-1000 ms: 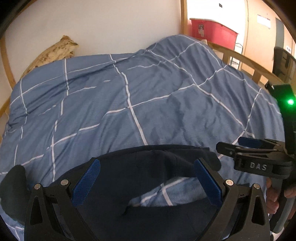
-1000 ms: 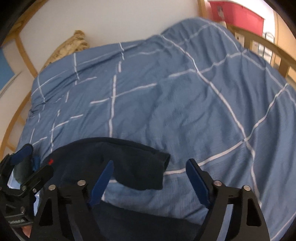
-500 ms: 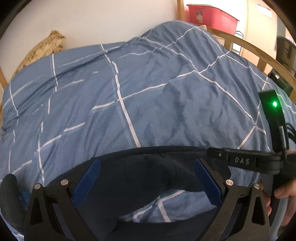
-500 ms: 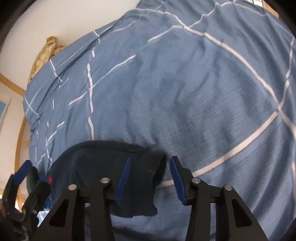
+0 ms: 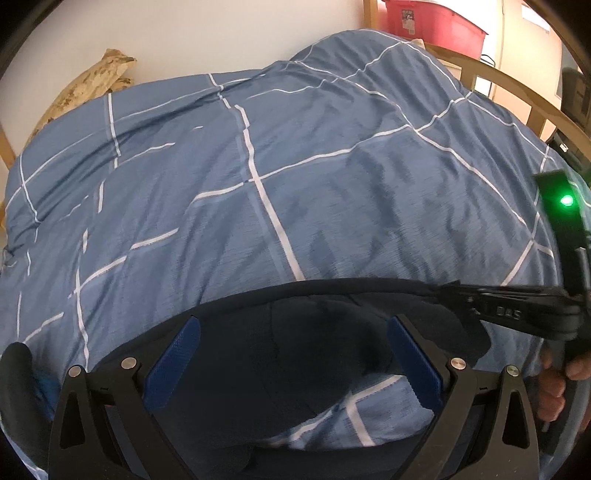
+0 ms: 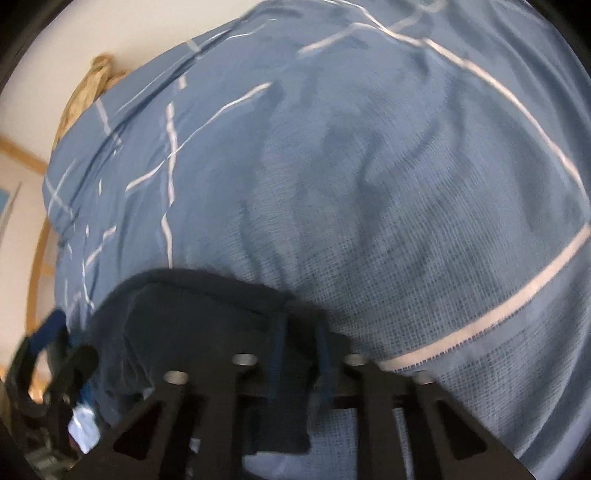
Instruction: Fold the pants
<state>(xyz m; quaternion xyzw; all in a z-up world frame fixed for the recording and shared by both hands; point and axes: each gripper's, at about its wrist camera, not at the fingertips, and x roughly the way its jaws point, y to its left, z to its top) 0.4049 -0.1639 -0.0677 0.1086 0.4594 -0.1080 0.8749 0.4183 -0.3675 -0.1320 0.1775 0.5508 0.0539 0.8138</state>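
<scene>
Dark navy pants lie on the blue checked duvet at the near edge of the bed. My left gripper is open, its blue pads wide apart over the pants' upper edge, touching nothing. My right gripper is shut on the right corner of the pants; the cloth hangs down between its fingers. In the left wrist view the right gripper shows at the right, clamped on the pants' corner. In the right wrist view the left gripper shows at the far left, blurred.
The duvet bulges up in the middle of the bed. A tan pillow lies at the far left by the white wall. A wooden bed rail runs along the right, with a red storage bin behind it.
My right gripper moved down onto the pants' right corner and closed on it. My left gripper stayed open over the pants, shifting only slightly.
</scene>
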